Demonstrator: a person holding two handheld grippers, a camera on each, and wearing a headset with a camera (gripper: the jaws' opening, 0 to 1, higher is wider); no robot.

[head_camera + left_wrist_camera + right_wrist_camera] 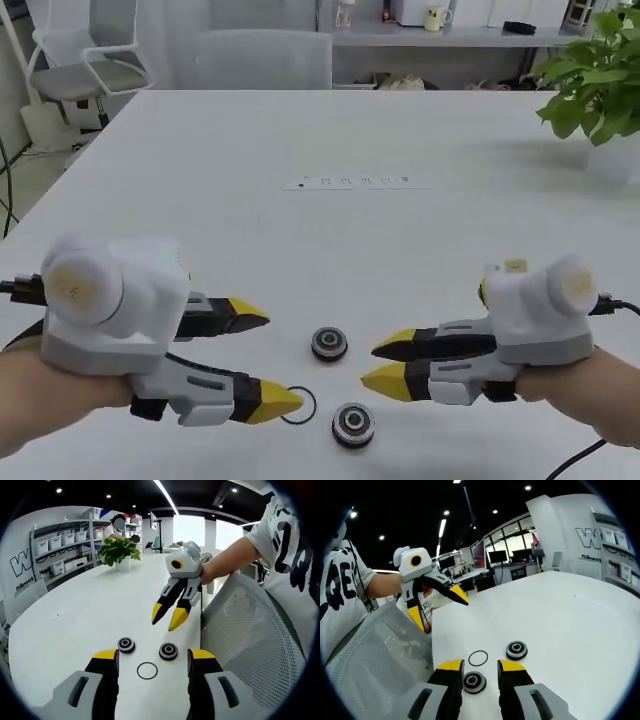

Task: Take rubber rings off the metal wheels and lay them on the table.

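White table [400, 230], both tools low over its near edge. Left gripper [260, 358] on the left: jaws spread wide, empty. Right gripper [385, 362] on the right: jaws partly apart, empty, tips pointing left. Two metal wheels lie flat between them, the far wheel [329, 343] and the near wheel [353, 424], both with dark outer bands. One loose rubber ring [298, 405] lies flat on the table, just left of the near wheel. In the left gripper view it sits between that gripper's tips, touching neither.
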